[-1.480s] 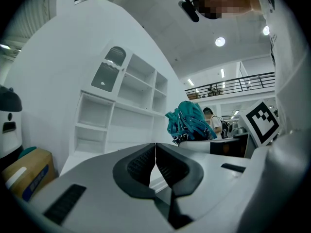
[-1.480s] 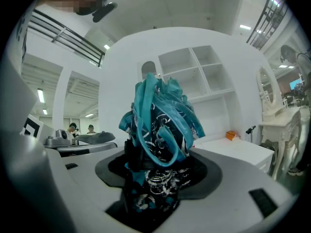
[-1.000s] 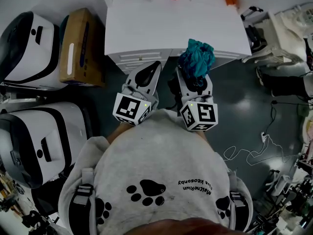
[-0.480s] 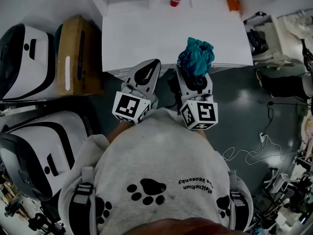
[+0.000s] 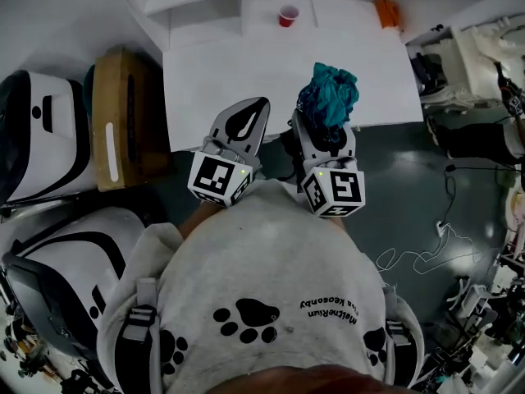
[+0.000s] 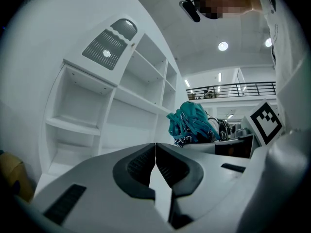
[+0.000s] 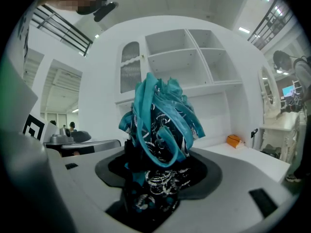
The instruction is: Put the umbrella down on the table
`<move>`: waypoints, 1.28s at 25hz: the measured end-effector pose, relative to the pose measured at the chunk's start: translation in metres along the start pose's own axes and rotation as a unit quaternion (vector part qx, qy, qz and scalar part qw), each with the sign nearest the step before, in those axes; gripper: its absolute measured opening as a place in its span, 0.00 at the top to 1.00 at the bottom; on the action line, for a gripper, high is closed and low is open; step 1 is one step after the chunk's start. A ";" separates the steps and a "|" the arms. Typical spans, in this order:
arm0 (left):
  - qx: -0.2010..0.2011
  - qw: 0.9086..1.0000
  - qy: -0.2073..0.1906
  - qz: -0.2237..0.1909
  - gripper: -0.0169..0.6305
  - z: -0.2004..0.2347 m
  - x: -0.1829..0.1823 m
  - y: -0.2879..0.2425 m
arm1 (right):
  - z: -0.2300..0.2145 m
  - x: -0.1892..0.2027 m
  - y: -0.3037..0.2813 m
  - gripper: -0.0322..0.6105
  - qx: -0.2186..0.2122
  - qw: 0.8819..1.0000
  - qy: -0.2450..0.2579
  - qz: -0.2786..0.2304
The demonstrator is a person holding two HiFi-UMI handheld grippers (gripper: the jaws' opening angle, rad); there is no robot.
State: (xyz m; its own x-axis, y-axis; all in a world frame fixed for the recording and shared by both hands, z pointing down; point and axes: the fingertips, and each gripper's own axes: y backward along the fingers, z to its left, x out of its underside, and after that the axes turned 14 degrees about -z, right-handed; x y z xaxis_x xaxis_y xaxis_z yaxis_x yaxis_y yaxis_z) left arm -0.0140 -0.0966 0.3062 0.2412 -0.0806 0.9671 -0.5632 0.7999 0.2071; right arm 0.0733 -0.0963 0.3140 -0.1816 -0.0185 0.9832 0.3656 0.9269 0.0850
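Observation:
A folded teal and black patterned umbrella (image 5: 330, 97) stands up out of my right gripper (image 5: 324, 130), whose jaws are shut on its lower part (image 7: 158, 178); its crumpled teal top (image 7: 163, 115) fills the middle of the right gripper view. The umbrella hangs over the near edge of the white table (image 5: 246, 64). My left gripper (image 5: 244, 125) sits beside it on the left, jaws shut with nothing between them (image 6: 155, 154), its tip over the table's near edge. The umbrella (image 6: 192, 123) also shows to the right in the left gripper view.
A red cup (image 5: 287, 16) and an orange object (image 5: 387, 11) stand at the table's far side below white shelves (image 6: 97, 110). A brown cardboard box (image 5: 123, 117) and white machines (image 5: 41, 138) lie left of the table. Cables (image 5: 426, 257) trail on the dark floor at right.
Both grippers and the umbrella have come closer to the table; the umbrella's top and the left jaw tips now reach over its near edge. Both grips are unchanged.

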 end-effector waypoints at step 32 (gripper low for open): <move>-0.041 0.997 0.031 0.053 0.95 0.069 0.048 -0.073 | -0.040 0.045 -0.097 0.50 -0.031 0.996 -0.014 0.079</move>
State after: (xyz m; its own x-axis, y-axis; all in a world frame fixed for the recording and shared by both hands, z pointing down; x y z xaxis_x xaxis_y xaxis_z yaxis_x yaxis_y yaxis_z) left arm -0.0157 -0.1993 0.3482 0.2345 0.0420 0.9712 -0.5227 0.8478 0.0895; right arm 0.0659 -0.2025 0.3567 -0.1422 0.1374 0.9803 0.4476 0.8922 -0.0601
